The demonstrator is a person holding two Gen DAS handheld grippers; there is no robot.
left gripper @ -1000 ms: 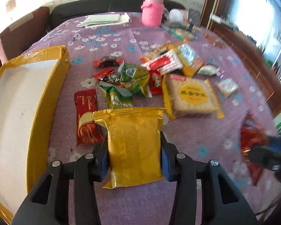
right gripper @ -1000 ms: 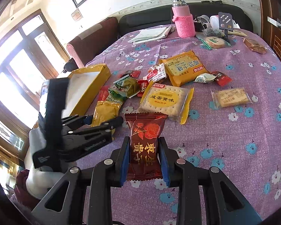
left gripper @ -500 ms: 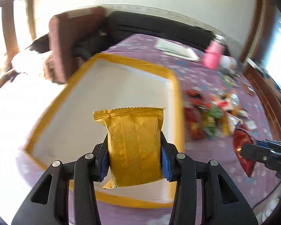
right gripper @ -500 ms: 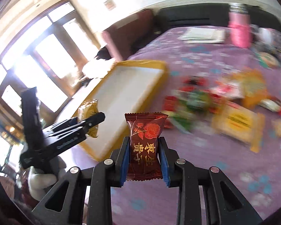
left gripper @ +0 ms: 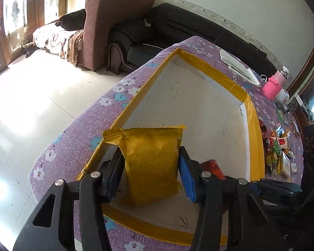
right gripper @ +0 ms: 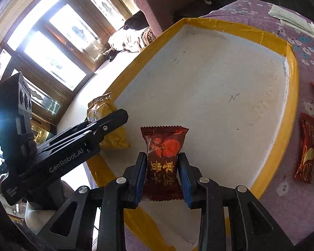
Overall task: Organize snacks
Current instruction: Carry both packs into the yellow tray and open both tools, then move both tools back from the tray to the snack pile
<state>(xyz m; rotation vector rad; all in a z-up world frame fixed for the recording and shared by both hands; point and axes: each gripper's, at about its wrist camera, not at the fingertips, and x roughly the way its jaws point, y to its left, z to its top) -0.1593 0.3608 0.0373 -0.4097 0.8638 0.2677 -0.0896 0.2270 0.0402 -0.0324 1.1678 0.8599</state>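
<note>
- Yellow snack packet [left gripper: 150,163]: stands upright between the jaws of the left gripper [left gripper: 150,154], crimped top edge beyond the fingertips, lower end back between the fingers.
- Left gripper jaws: they have just been opening and now stand apart. The packet is between them; a narrow gap shows beside the blue pad on the right, so the pads no longer press on it.
- White box with a yellow-taped rim [right gripper: 291,108]: lies beneath and ahead of both sets of jaws. Its near rim passes under the left fingers; the yellow packet hangs over the box's near corner.
- Dark red snack packet [right gripper: 164,159]: stands upright between the jaws of the right gripper [right gripper: 162,163], printed face toward the camera, top crimp beyond the fingertips.
- Right gripper jaws: clamped on the dark red packet, both blue pads pressed against its sides, over the near part of the box floor.
- In the right wrist view, the left gripper lies to the left of the right jaws, near them but apart.
- Purple floral tablecloth [left gripper: 73,146]: under the box on every visible side.
- Long red packet [right gripper: 305,146]: flat on the cloth, to the right of the right jaws, just outside the box rim.
- Loose snack pile [left gripper: 280,150]: on the cloth, well to the right of the left jaws, outside the box.
- Pink bottle [left gripper: 274,83] and stacked papers [left gripper: 238,67]: far ahead of the left jaws, past the box.
</note>
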